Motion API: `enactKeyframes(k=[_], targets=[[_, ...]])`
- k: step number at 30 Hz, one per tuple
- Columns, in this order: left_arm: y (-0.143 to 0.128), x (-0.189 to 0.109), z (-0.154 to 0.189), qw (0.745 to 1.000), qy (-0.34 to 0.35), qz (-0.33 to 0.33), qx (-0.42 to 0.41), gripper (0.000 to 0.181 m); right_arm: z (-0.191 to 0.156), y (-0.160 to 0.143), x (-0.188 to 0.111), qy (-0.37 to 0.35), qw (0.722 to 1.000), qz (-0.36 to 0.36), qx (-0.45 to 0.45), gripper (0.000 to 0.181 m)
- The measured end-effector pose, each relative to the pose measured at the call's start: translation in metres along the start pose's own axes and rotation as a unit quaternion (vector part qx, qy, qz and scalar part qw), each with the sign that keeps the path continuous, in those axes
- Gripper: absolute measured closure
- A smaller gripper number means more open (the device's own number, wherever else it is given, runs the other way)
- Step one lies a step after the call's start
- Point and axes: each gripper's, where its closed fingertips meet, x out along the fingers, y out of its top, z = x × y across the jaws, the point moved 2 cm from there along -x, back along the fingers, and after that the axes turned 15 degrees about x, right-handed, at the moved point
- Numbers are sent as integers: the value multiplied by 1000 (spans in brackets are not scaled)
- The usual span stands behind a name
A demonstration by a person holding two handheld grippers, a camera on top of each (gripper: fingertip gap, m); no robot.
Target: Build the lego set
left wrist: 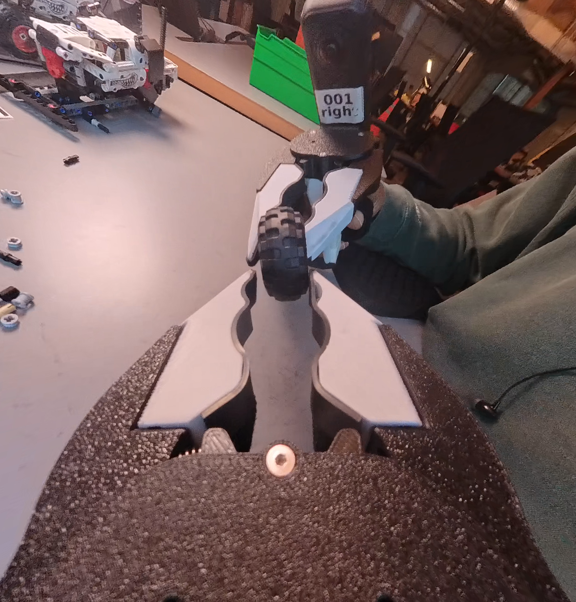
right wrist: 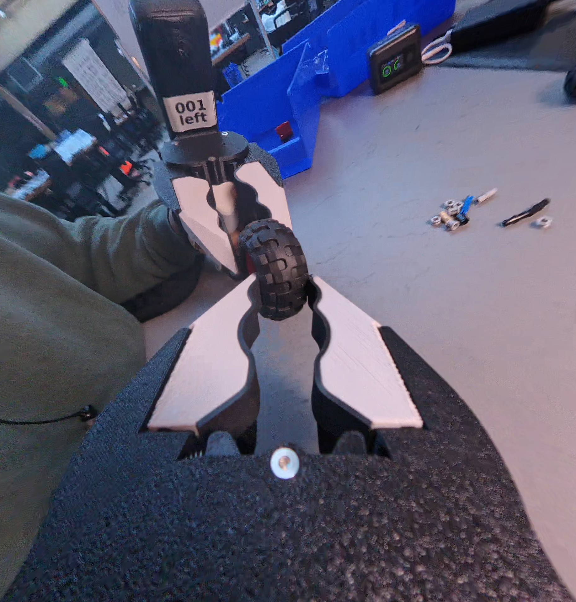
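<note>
A black knobbly Lego wheel (left wrist: 283, 254) with a red hub is held above the grey table (left wrist: 133, 228), between my two grippers, which face each other. My left gripper (left wrist: 282, 277) has its fingertips closed on the wheel's lower part. My right gripper (left wrist: 290, 257) grips the same wheel from the far side. In the right wrist view the wheel (right wrist: 275, 270) sits between the right gripper's (right wrist: 282, 281) tips, with the left gripper (right wrist: 264, 250) opposite. A white, black and red Lego truck (left wrist: 94, 65) stands at the far left.
Small grey, blue and tan parts (left wrist: 9, 306) and a black axle piece (left wrist: 3, 254) lie on the table; they also show in the right wrist view (right wrist: 453, 215). A green bin (left wrist: 280, 75), a blue bin (right wrist: 296, 97) and a black device with a screen (right wrist: 394, 62) stand behind. A green sleeve (left wrist: 475, 260) is close by. Only a small space, under 4 cm, lies between the two pairs of fingers. The black axle piece (left wrist: 3, 254) lies around 15 cm away from my right fingertips. Look for it in the right wrist view (right wrist: 517, 216) too.
</note>
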Motion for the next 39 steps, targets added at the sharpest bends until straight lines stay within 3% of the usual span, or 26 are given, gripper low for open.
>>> enactKeyframes(k=[6,11,15,25,32,39], targets=[[-6,-1,-1,994,-43,2,-100,156,5,-7,4,7,997,-25,73,156],[-4,1,3,976,-90,36,-195,157,-1,5,4,35,994,19,99,155],[-3,3,4,972,-98,43,-209,157,-1,5,1,22,996,14,86,156],[-22,8,-19,991,67,-56,-102,158,27,4,11,-55,997,14,58,158],[-28,14,-29,981,164,-106,-1,169,44,3,12,-118,992,17,51,159],[-30,18,-29,961,208,-159,86,175,47,0,10,-166,986,22,26,159]])
